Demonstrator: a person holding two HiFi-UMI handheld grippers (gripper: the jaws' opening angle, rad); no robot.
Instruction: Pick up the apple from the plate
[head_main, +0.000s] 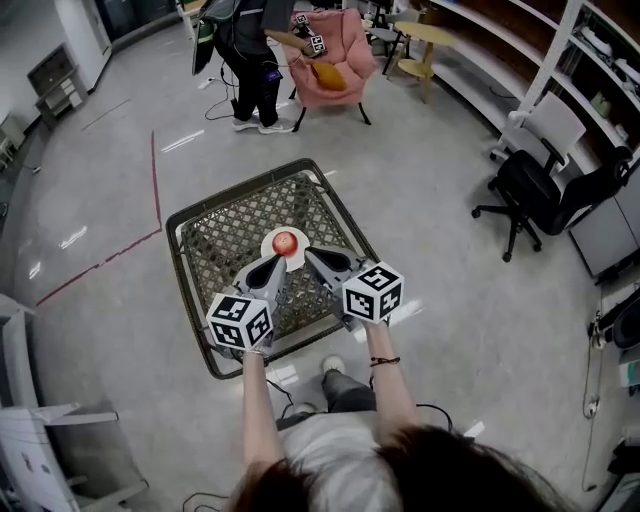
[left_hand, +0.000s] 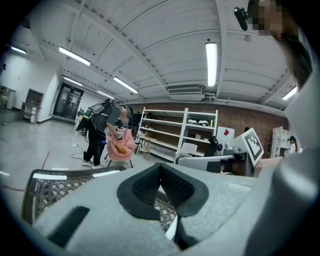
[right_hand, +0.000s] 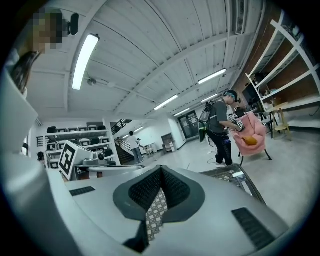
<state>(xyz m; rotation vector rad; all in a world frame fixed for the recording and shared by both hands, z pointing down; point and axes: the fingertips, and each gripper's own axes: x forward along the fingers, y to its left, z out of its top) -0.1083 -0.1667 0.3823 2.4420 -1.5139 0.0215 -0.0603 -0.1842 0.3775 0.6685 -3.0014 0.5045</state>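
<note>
In the head view a red apple (head_main: 286, 243) lies on a small white plate (head_main: 271, 238) near the far middle of a lattice-topped table (head_main: 215, 235). My left gripper (head_main: 277, 263) hovers just in front of the plate and slightly to its left, its jaws shut and empty. My right gripper (head_main: 311, 253) is close beside the plate on its right, also shut and empty. In the left gripper view the pads (left_hand: 150, 182) meet at the tip, as they do in the right gripper view (right_hand: 171, 187). Neither gripper view shows the apple.
The table's raised metal rim (head_main: 190, 300) runs round the lattice. At the back a person (head_main: 250, 60) stands by a pink armchair (head_main: 340, 50). A black office chair (head_main: 545, 195) and shelving (head_main: 560, 70) stand at the right. Red tape (head_main: 100, 262) marks the floor at the left.
</note>
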